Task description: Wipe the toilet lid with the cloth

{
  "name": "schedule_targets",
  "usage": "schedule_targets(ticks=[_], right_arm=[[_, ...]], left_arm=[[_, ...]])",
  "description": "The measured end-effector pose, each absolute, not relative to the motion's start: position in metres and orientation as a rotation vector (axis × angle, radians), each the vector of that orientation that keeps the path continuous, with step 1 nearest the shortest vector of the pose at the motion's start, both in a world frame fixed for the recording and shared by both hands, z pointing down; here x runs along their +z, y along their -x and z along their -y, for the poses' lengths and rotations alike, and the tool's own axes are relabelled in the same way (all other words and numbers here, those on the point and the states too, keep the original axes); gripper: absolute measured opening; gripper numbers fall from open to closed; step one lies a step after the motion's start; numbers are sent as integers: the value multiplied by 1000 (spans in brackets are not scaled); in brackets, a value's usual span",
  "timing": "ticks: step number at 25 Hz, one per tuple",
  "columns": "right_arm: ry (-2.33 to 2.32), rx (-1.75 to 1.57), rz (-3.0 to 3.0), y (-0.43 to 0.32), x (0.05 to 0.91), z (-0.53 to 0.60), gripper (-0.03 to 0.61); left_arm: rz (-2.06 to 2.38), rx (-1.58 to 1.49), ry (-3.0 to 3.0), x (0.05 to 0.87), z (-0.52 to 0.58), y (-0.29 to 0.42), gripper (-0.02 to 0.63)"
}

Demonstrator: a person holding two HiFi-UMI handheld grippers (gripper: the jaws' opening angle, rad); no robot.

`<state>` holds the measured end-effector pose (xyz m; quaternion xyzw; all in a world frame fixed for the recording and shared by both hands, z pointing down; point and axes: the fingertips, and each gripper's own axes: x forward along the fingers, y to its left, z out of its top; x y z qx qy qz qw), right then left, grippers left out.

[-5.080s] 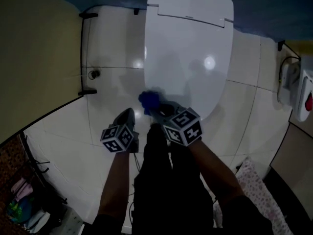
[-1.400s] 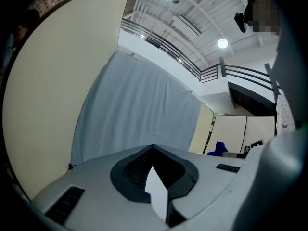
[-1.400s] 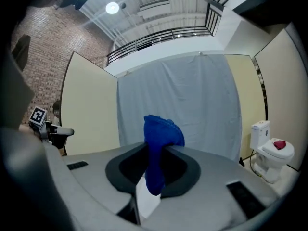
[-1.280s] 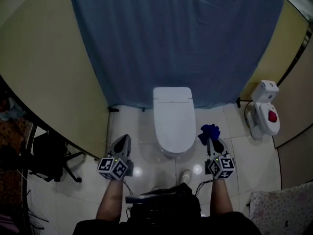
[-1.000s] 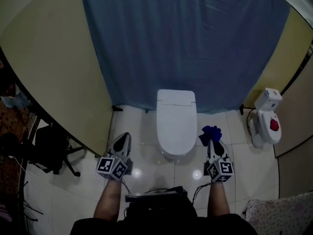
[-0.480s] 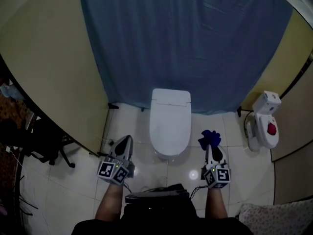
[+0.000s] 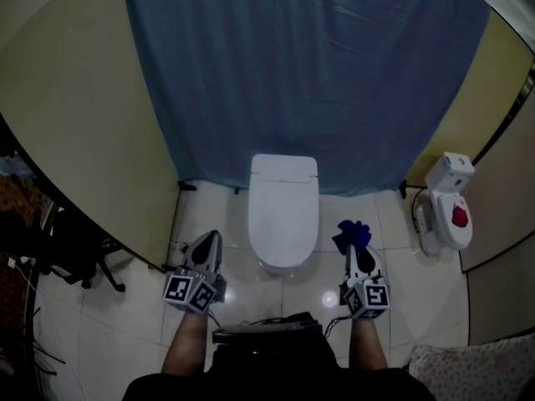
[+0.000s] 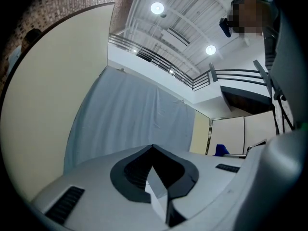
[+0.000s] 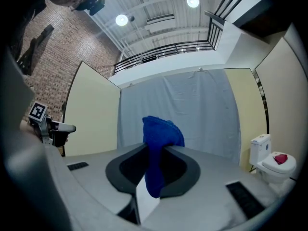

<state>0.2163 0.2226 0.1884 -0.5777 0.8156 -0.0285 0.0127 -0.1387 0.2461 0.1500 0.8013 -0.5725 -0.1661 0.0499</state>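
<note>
The white toilet [image 7: 283, 211] stands with its lid down against the blue curtain, seen from well above in the head view. My right gripper [image 7: 357, 251] is held to the right of the bowl, shut on a blue cloth [image 7: 352, 235] that bunches above its tips; the cloth [image 9: 159, 143] fills the jaws in the right gripper view. My left gripper [image 7: 207, 248] hovers left of the bowl, shut with nothing in it; its jaws [image 8: 153, 150] point up at the curtain. Both grippers are clear of the lid.
A blue curtain [image 7: 309, 73] hangs behind the toilet between cream partition walls [image 7: 75, 115]. A second small white toilet-like unit with a red part [image 7: 447, 203] stands at the right. An office chair [image 7: 58, 249] is at the left. The floor is glossy white tile [image 7: 401, 282].
Five seconds ago the head was close over the lid with the cloth at its front edge; now the view is far back. Over the last second both grippers stay beside the bowl.
</note>
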Motion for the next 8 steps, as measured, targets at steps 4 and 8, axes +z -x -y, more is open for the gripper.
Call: schedule_targets(ticks=[4, 8], right_arm=[[1812, -95, -2541, -217, 186, -225, 57], [1801, -77, -2547, -216, 184, -225, 57]], left_arm=[[1733, -493, -2442, 151, -248, 136, -11], [1734, -482, -2439, 154, -250, 135, -11]])
